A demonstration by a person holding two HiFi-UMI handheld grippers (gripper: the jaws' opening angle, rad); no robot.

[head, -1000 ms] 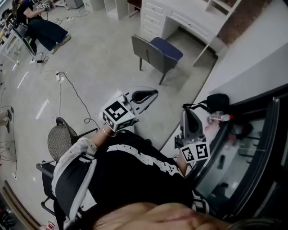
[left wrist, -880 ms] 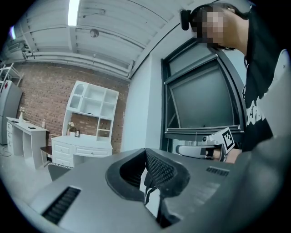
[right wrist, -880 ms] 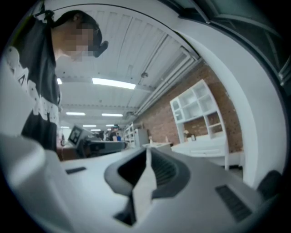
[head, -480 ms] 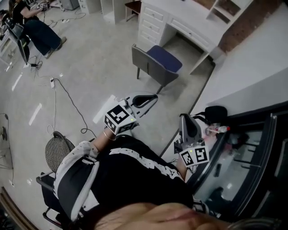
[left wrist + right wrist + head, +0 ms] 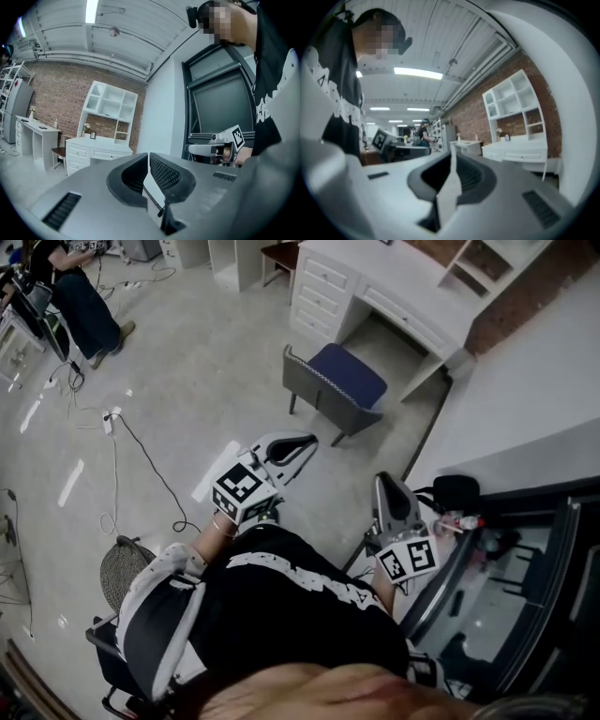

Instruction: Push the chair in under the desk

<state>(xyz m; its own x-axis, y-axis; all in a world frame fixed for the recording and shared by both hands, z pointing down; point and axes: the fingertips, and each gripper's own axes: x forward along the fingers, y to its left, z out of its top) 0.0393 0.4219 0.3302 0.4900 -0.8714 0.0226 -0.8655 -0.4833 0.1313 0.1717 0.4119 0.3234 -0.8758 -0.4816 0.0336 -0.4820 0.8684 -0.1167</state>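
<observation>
The grey chair with a blue seat (image 5: 335, 388) stands on the floor, its back towards me, pulled out from the white desk (image 5: 394, 298). My left gripper (image 5: 307, 441) is shut and empty, held level in the air short of the chair's back. My right gripper (image 5: 383, 484) is shut too, beside the white wall, with nothing in it. In the left gripper view the closed left gripper (image 5: 148, 157) points at the desk (image 5: 96, 151) and its shelf unit; the chair is hidden behind the gripper's body. The right gripper (image 5: 452, 157) likewise sees the desk (image 5: 520, 149).
A seated person (image 5: 80, 298) works at the far left. A cable (image 5: 141, 451) trails over the floor, and a mesh office chair (image 5: 127, 568) stands close behind me. A white wall (image 5: 525, 381) and a dark glass-fronted frame (image 5: 511, 568) line the right side.
I have walked towards the chair: it and the desk sit lower and nearer in the head view. Both grippers travelled forward with me and stayed shut.
</observation>
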